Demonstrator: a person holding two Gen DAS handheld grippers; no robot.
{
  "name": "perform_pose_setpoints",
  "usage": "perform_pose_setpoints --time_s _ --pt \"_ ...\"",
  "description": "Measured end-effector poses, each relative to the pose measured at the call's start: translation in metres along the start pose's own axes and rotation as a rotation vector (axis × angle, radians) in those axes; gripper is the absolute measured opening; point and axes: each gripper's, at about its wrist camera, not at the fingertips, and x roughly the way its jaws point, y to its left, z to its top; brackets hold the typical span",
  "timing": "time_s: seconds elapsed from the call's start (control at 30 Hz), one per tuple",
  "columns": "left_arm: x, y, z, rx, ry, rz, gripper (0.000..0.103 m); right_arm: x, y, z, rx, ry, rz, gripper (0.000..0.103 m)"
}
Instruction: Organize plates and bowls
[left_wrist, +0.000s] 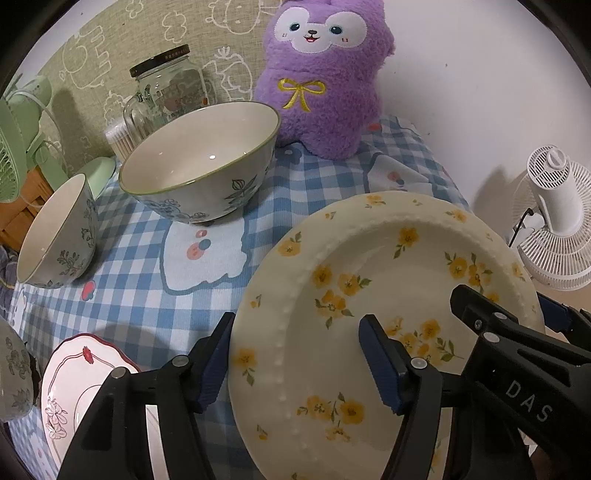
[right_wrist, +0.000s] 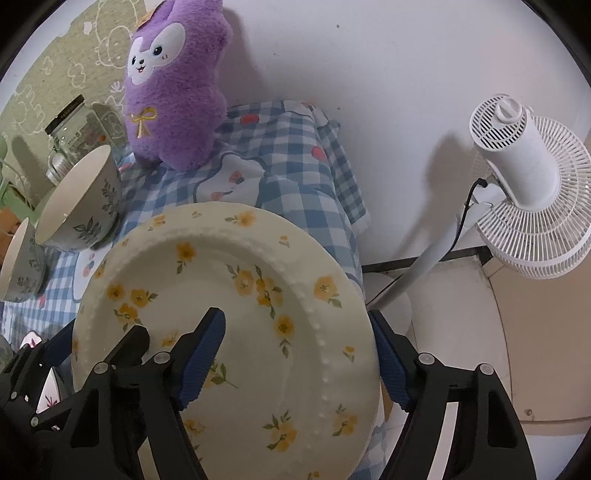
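Far left of the left hand-held gripper (left_wrist: 295, 362): small floral bowl (left_wrist: 59, 236), tipped on its side on the checked table (left_wrist: 147, 302); nearer and lower, a pink-rimmed plate (left_wrist: 74, 384) lying flat just outside the left finger. Ahead and left: large floral bowl (left_wrist: 207, 162), upright, with a glass jar (left_wrist: 170, 92) behind it. Ahead: purple plush toy (left_wrist: 325, 81), standing at the back of the table. Between the fingers: yellow-flowered plate (left_wrist: 369, 295), its left rim straddled, one pad outside the edge and one over the inner face; jaws apart, pads seemingly not yet pressing, so nothing gripped. Right of it: the right hand-held gripper (right_wrist: 295, 362), likewise straddling the plate's right rim (right_wrist: 332, 332), one finger over the face, one outside the edge; jaws parted, no clamp evident. Far right: white fan (right_wrist: 528, 184), off the table, well apart. Step in hand, as judged: a two-sided pick-up of the flowered plate. Handling note: seat both pairs of pads squarely on the rim, close them together and evenly, lift level so the glazed surface does not slip, and keep clear of the pink-rimmed plate alongside.
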Motion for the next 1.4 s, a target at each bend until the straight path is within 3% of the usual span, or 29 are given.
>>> perform_pose_setpoints --time_s 0.23,0.33,0.8,1.4 --pt "-0.002 0.003 -0.002 -0.010 0.007 0.006 0.064 -0.001 -0.002 0.000 -0.003 0.017 -0.045 0.063" --pt "-0.004 0.011 0.000 -0.059 0.012 0.006 0.056 -0.002 -0.001 -0.001 -0.009 0.015 -0.051 0.063" --pt "-0.012 0.012 -0.003 -0.034 0.019 0.040 0.056 -0.004 0.002 -0.006 0.016 0.055 -0.040 0.063" --pt "-0.013 0.011 -0.009 -0.023 0.008 0.038 0.060 -0.004 0.005 -0.007 -0.004 0.043 -0.051 0.064"
